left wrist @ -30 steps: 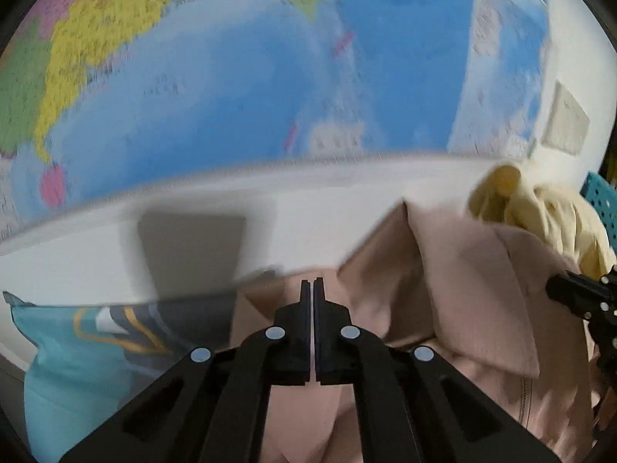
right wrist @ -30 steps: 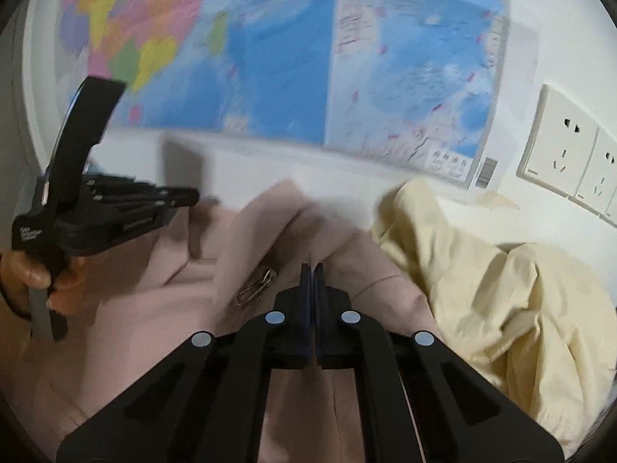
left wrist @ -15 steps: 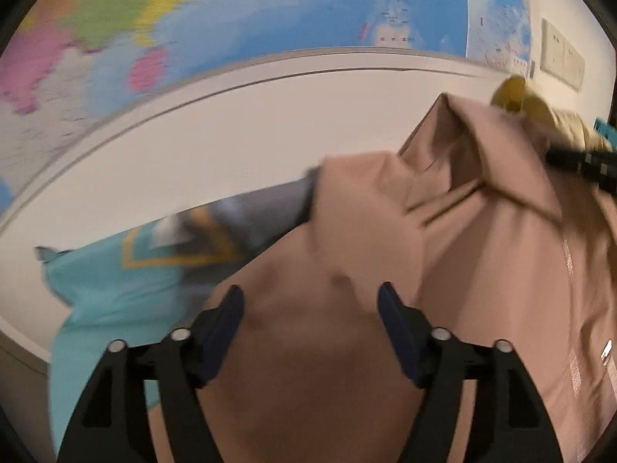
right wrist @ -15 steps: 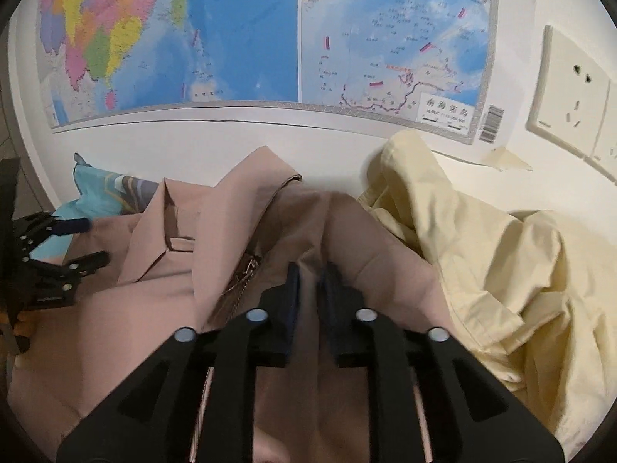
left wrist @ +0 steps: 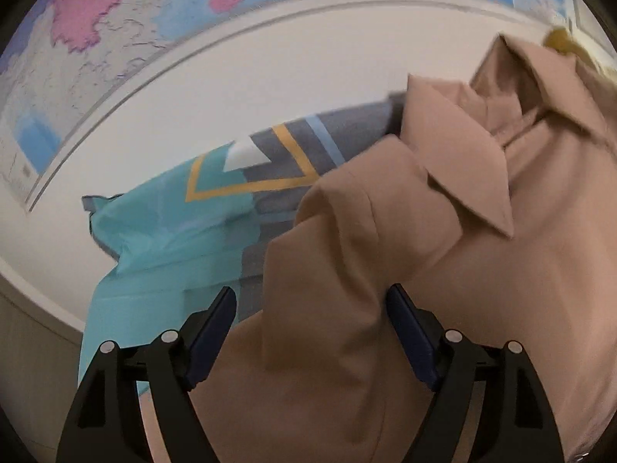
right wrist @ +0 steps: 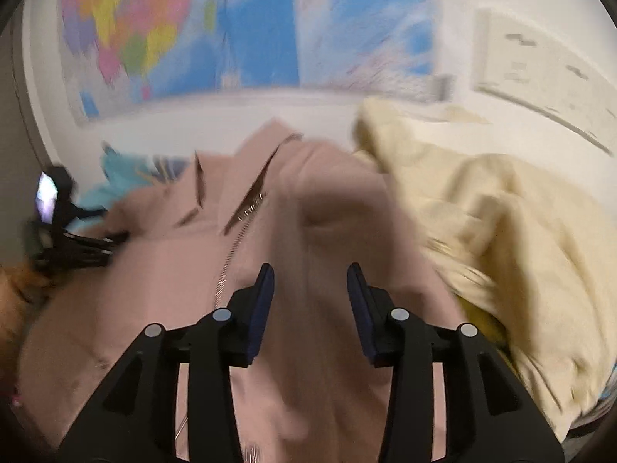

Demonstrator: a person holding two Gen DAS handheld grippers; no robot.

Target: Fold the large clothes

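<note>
A tan zip-front jacket [left wrist: 443,270] with a pointed collar [left wrist: 462,162] lies spread in front of me; it also shows in the right wrist view [right wrist: 162,270], where its zipper [right wrist: 231,258] runs down the middle. My left gripper [left wrist: 310,332] is open, its jaws wide apart over the jacket's left shoulder. My right gripper [right wrist: 310,305] is open over the jacket's right side. The left gripper [right wrist: 73,247] shows in the right wrist view at the jacket's far left edge.
A teal and grey pillow [left wrist: 216,216] lies left of the jacket. A pale yellow garment [right wrist: 501,239] is heaped on the right. A world map [right wrist: 193,27] hangs on the white wall behind, with wall sockets [right wrist: 540,77] at right.
Both grippers, shut on the jacket a second ago, have opened and let it go. The jacket has dropped flat. The right wrist view is now blurred by motion.
</note>
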